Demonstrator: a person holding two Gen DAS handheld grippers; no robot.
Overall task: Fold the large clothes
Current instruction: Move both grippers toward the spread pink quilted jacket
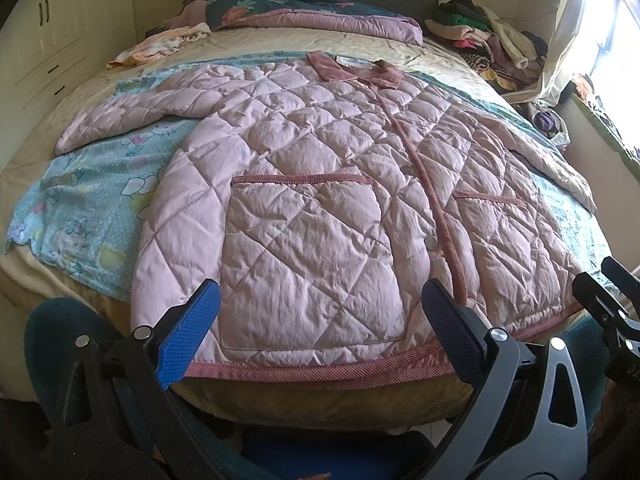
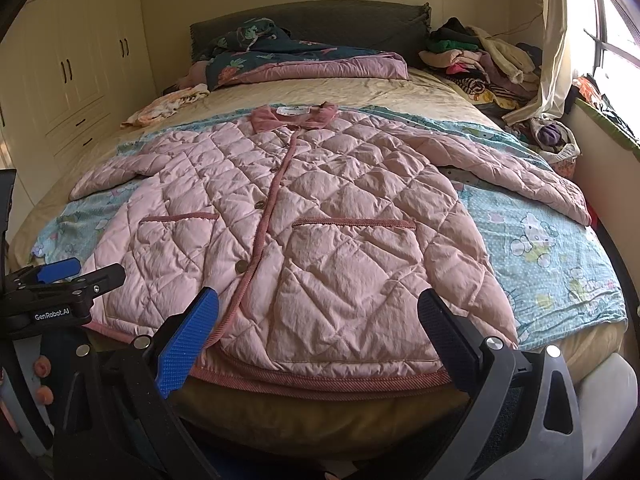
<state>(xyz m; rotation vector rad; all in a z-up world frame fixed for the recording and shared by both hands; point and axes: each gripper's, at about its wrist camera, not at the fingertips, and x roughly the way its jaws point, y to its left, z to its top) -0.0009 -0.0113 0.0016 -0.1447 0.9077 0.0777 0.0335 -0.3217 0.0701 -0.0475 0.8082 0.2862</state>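
My wide bed with its tan sheet carries a light-blue cartoon-print cloth; on that the pink quilted jacket lies flat, buttoned, sleeves spread. Heaped clothes crowd the far corner.

Pink quilted jacket flat on bed, buttoned, collar far side, both sleeves spread over blue cartoon sheet. Right claw wide apart, empty, above near hem. Left claw at left edge.
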